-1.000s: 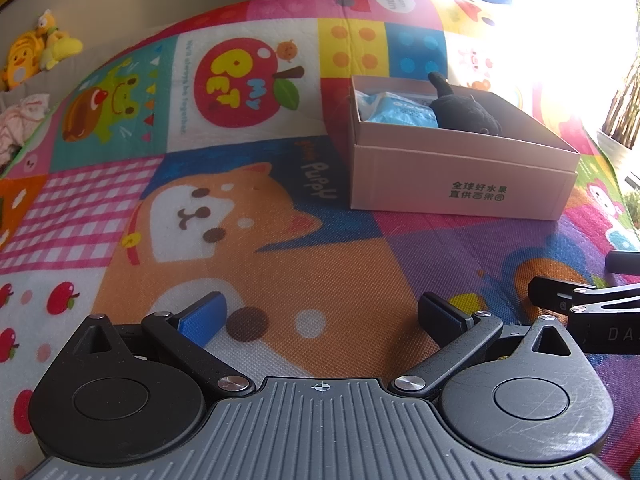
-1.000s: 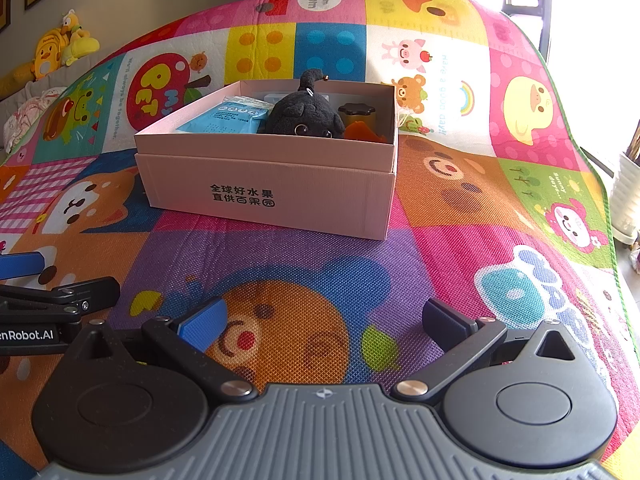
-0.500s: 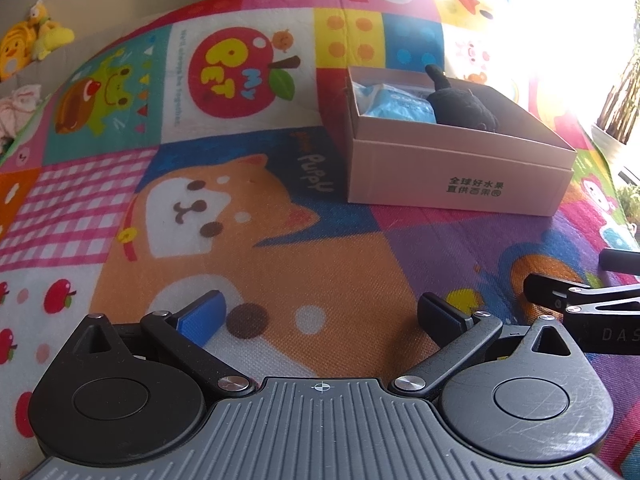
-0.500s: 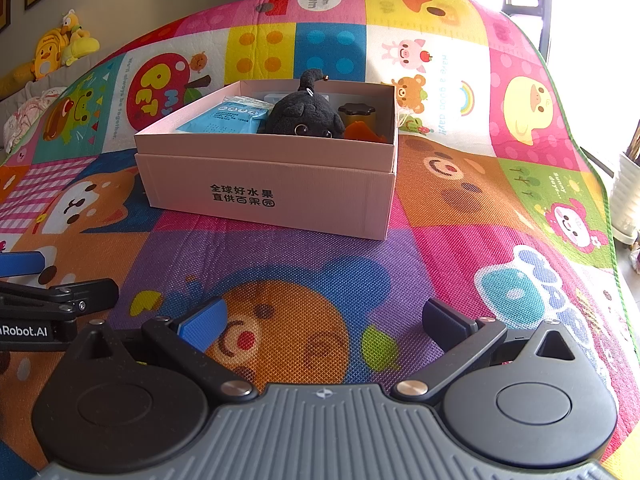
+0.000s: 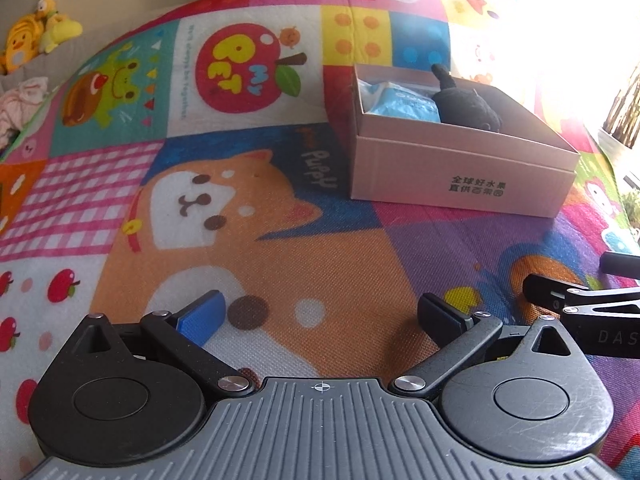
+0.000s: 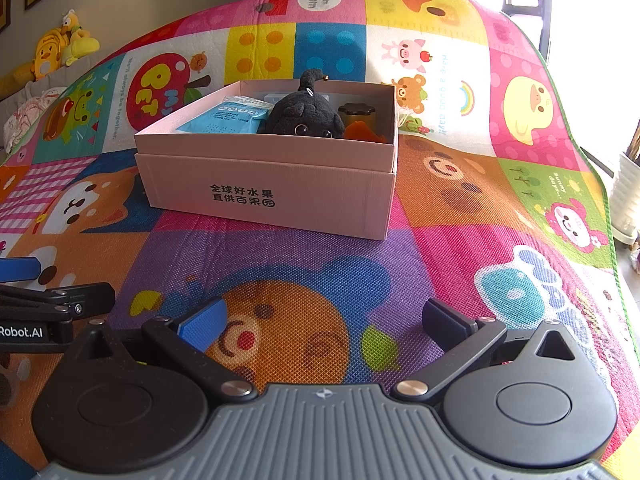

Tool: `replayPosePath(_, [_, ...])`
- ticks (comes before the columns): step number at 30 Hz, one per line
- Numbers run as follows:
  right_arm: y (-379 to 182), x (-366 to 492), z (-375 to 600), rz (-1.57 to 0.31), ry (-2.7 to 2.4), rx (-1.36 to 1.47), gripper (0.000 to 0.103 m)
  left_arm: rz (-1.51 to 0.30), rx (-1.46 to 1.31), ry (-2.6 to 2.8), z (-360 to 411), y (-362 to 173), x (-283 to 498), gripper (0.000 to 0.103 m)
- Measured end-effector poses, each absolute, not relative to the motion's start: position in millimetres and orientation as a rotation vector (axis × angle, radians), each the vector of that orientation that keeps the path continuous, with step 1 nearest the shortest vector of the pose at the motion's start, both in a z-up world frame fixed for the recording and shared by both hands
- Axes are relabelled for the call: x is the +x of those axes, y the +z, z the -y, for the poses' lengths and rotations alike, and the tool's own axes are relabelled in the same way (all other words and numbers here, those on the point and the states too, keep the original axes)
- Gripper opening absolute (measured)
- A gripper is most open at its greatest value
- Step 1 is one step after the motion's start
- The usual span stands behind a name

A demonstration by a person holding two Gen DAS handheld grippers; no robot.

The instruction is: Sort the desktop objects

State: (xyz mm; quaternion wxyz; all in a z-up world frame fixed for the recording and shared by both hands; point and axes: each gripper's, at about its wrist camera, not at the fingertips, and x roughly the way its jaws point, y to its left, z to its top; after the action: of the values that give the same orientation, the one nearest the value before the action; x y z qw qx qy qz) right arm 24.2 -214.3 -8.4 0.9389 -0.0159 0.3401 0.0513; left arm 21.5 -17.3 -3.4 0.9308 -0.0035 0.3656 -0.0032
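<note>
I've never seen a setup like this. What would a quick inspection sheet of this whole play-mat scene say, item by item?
Surface: colourful cartoon play mat, bare around the box.
Job's things: pink cardboard box, open, holding a blue packet, a black plush toy, a dark-lidded jar and something orange.
Clutter: nothing seen loose on the mat.
Grippers: left gripper and right gripper both open, empty, short of the box.
Cables: nothing seen.
Surroundings: yellow plush toys by the wall at far left, white ribbed pot at right, bright window glare.
</note>
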Motion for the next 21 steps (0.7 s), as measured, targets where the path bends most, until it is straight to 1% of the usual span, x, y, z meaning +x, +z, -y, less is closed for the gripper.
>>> replayPosePath(21, [-8.6, 24.2, 214.2, -0.694, 0.105, -0.032, 0.103, -0.746, -0.006, 0.000, 17.4, -1.8, 21.0, 0.103])
